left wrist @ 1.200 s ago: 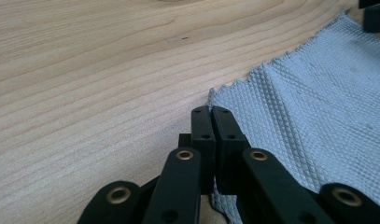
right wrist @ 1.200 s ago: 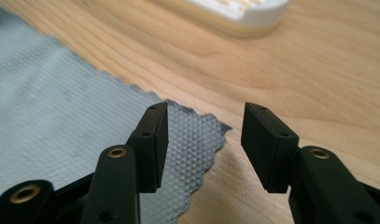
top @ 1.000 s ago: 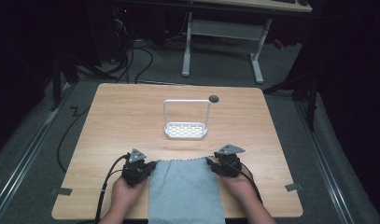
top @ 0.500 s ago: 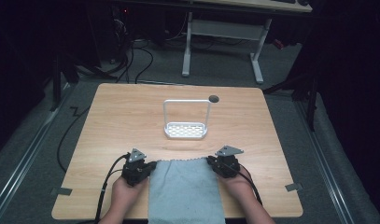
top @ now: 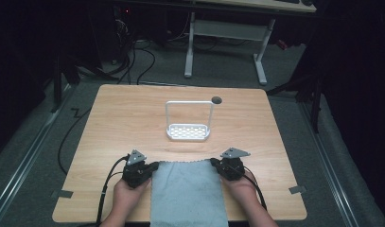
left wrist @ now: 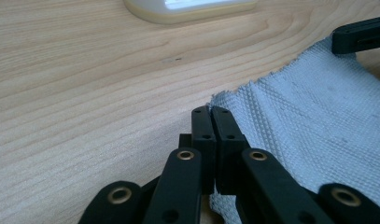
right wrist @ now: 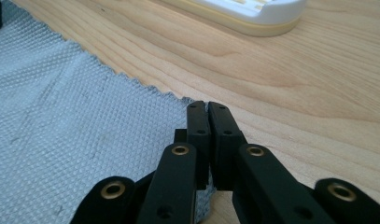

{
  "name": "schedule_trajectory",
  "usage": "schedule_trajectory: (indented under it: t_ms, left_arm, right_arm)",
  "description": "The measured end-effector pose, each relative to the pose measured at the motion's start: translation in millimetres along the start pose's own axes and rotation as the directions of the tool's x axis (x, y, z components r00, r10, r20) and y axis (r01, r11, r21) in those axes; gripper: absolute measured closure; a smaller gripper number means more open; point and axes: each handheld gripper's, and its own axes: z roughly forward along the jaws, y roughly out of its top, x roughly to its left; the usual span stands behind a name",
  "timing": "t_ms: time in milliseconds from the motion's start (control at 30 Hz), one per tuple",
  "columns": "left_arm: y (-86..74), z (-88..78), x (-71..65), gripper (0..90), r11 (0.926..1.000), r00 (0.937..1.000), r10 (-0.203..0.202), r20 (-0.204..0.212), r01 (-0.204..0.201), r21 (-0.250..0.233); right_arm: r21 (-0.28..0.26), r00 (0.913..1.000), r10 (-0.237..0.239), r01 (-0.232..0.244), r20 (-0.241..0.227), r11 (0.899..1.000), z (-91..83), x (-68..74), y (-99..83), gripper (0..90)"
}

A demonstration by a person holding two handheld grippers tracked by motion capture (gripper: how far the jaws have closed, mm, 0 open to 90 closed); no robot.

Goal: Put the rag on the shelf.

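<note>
A grey waffle-weave cloth [top: 188, 194] lies flat on the wooden bench [top: 124, 123] at its near edge, between both hands. The left gripper [left wrist: 211, 112] has its fingers pinched together on the cloth's far left corner; the right gripper [right wrist: 207, 106] clamps the far right corner likewise. A white wire-handled rack [top: 188, 123] stands beyond, mid-bench.

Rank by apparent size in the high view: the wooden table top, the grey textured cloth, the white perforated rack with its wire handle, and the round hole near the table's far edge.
1. Wooden table top
2. Grey textured cloth, partly cut off by the frame's bottom edge
3. White perforated rack
4. Round hole
</note>
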Motion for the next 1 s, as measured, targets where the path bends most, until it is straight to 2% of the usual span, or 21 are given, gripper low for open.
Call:
schedule_trajectory:
  t_ms: [167, 333, 467, 600, 633, 733, 767, 800, 833, 900, 933, 967, 1000]
  left_arm:
    - [2.1, -4.5, -2.0, 89.3, 0.9993, 0.9999, 0.012, 0.005, -0.012, -0.035]
    - [4.0, -9.1, -4.2, 89.3, 0.9974, 0.9999, 0.012, 0.007, -0.011, -0.072]
    - [9.1, -17.3, -10.7, 89.4, 0.9920, 0.9990, 0.044, 0.005, -0.043, -0.119]
    - [15.0, -26.9, -16.6, 89.3, 0.9829, 0.9986, 0.051, 0.013, -0.048, -0.178]
    - [16.6, -30.3, -19.1, 89.3, 0.9795, 0.9978, 0.066, 0.006, -0.064, -0.191]
    - [19.1, -35.3, -22.1, 89.4, 0.9752, 0.9973, 0.073, 0.005, -0.071, -0.210]
    - [21.0, -38.5, -23.5, 89.4, 0.9723, 0.9974, 0.071, 0.010, -0.067, -0.224]
    - [26.0, -45.2, -26.8, 89.4, 0.9653, 0.9966, 0.083, 0.009, -0.078, -0.249]
    - [26.0, -45.2, -26.8, 89.4, 0.9653, 0.9966, 0.083, 0.009, -0.078, -0.249]
    - [35.8, -54.1, -31.3, 89.4, 0.9537, 0.9944, 0.106, -0.002, -0.102, -0.283]
    - [35.8, -54.1, -31.3, 89.4, 0.9537, 0.9944, 0.106, -0.002, -0.102, -0.283]
    - [40.0, -57.2, -32.1, 89.4, 0.9493, 0.9939, 0.111, -0.006, -0.107, -0.296]
    - [45.2, -60.4, -33.0, 89.5, 0.9431, 0.9933, 0.115, -0.007, -0.111, -0.313]
  right_arm:
    - [-0.025, 0.9998, -0.017, 0.017, 0.010, 1.000, -5.2, 1.8, 0.5, 88.4]
    - [-0.045, 0.9999, -0.003, 0.003, 0.014, 0.999, -9.1, 0.2, 1.1, 88.5]
    - [-0.111, 0.9999, -0.003, 0.004, 0.014, 0.994, -21.0, 2.7, 5.6, 88.5]
    - [-0.169, 0.9997, -0.010, 0.014, 0.020, 0.986, -34.0, 6.3, 10.5, 88.5]
    - [-0.183, 0.9997, -0.012, 0.016, 0.022, 0.983, -37.6, 7.4, 12.1, 88.5]
    - [-0.227, 0.9991, -0.021, 0.028, 0.037, 0.973, -49.5, 11.2, 18.2, 88.5]
    - [-0.227, 0.9991, -0.021, 0.028, 0.037, 0.973, -49.5, 11.2, 18.2, 88.5]
    - [-0.260, 0.9990, -0.025, 0.034, 0.038, 0.965, -58.1, 13.1, 23.7, 88.5]
    - [-0.260, 0.9990, -0.025, 0.034, 0.038, 0.965, -58.1, 13.1, 23.7, 88.5]
    - [-0.299, 0.9984, -0.034, 0.046, 0.046, 0.953, -67.9, 14.7, 31.2, 88.5]
    - [-0.299, 0.9984, -0.034, 0.046, 0.046, 0.953, -67.9, 14.7, 31.2, 88.5]
    - [-0.306, 0.9979, -0.037, 0.051, 0.053, 0.951, -70.1, 14.6, 33.0, 88.5]
    - [-0.334, 0.9980, -0.034, 0.050, 0.053, 0.941, -74.9, 13.2, 38.1, 88.5]
